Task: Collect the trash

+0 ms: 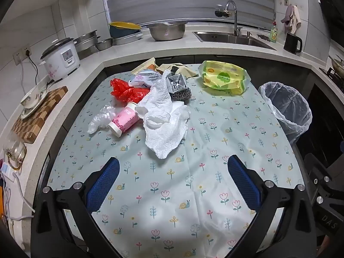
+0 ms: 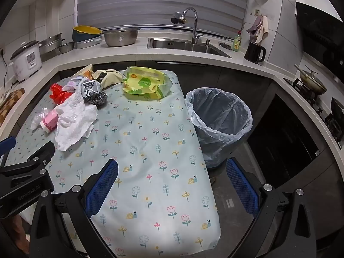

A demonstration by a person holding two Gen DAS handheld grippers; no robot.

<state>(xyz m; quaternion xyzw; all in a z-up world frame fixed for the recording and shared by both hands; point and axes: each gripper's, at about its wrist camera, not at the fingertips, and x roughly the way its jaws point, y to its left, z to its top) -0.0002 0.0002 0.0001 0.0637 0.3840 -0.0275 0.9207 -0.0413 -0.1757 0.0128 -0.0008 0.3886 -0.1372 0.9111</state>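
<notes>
Crumpled white paper towel (image 1: pixel 163 120), red plastic bag (image 1: pixel 126 91), pink bottle (image 1: pixel 124 120), heaped together

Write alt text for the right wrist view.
Open right gripper hovers over a floral tablecloth, empty. A trash pile lies far left, a yellow-green wrapper beyond, and a lined bin stands right of the table.

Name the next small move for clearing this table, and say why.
Probably ease the left gripper forward onto the crumpled paper towel: its jaws stand open and empty, the towel is the nearest trash, and the lined bin waits empty beside the table.
</notes>
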